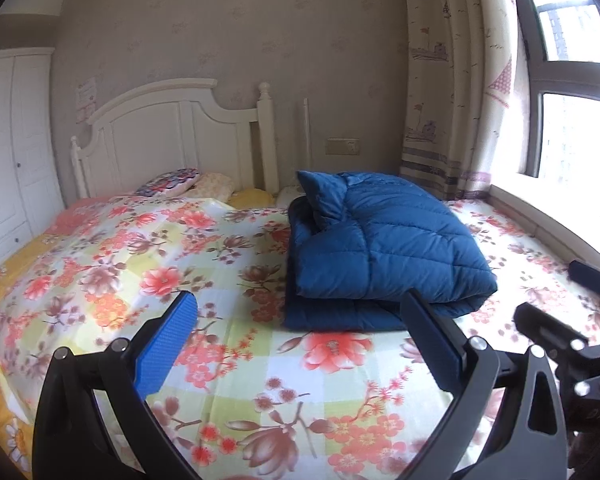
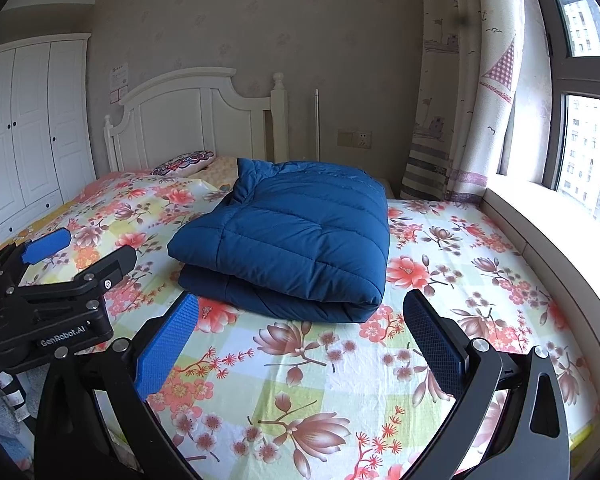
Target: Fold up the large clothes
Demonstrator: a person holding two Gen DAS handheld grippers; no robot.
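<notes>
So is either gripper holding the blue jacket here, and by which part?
Nothing is held. The left gripper and right gripper both have open jaws, short of the folded blue jacket lying on the bed.

The blue jacket [image 2: 296, 232] is puffy quilted cloth with a soft, faint sheen, stitched in channels. The bed sheet [image 2: 440, 240] is thin, smooth, matt printed cloth. The left tool [image 1: 296, 320] and right tool [image 2: 300, 322] are matt black plastic with small shiny metal screws; their pads [image 2: 168, 344] are blue and finely knurled. The headboard [image 1: 160, 132] looks like white painted wood, smooth, slightly glossy.
</notes>
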